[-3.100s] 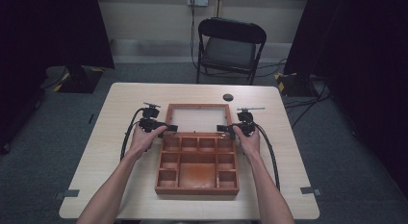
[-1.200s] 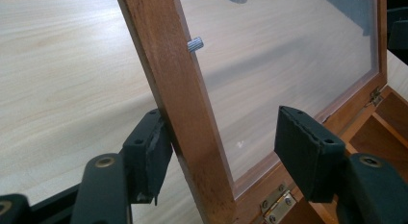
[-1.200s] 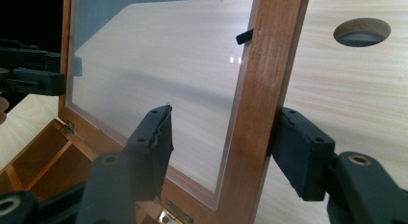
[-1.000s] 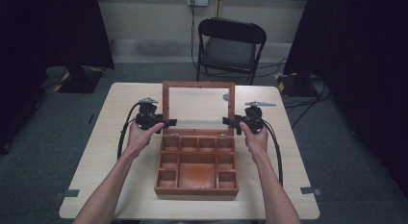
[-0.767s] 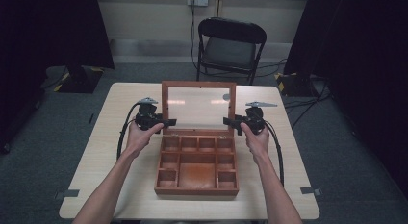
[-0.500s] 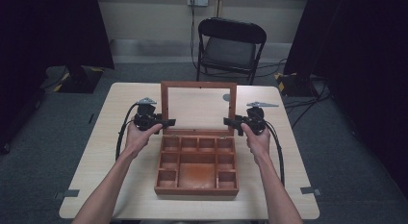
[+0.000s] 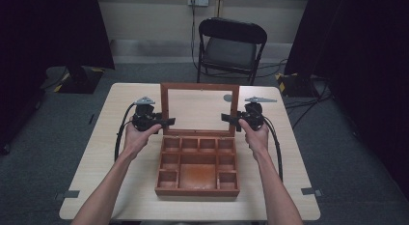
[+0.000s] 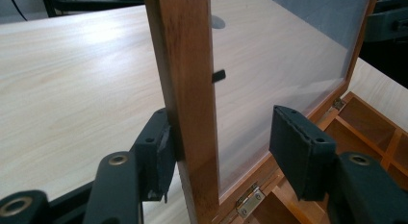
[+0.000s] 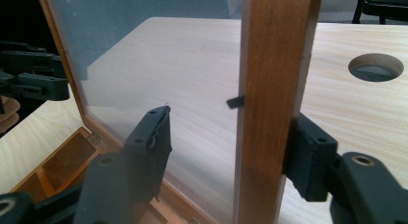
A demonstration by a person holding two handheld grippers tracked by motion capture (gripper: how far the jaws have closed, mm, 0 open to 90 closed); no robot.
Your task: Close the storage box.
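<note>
A wooden box (image 7: 197, 191) with several compartments sits open in the middle of the table. Its glass-paned lid (image 7: 199, 86) stands nearly upright on the back hinges. My left gripper (image 7: 169, 121) straddles the lid's left frame bar (image 8: 185, 65). In the left gripper view the gripper (image 8: 223, 137) is open, one pad touching the bar's outer face and the other off the glass. My right gripper (image 7: 225, 117) straddles the right frame bar (image 9: 274, 65). In the right gripper view it (image 9: 228, 140) is open too, with one pad against the wood.
The light wooden table (image 7: 96, 152) has a round cable hole (image 7: 227, 97) behind the lid. A black folding chair (image 7: 231, 46) stands beyond the far edge. Cables trail from both grippers along the table sides. A brass hinge (image 8: 250, 202) joins lid and box.
The lid has swung up from a low backward lean to nearly upright. Both grippers rose and moved slightly apart with its side bars.
</note>
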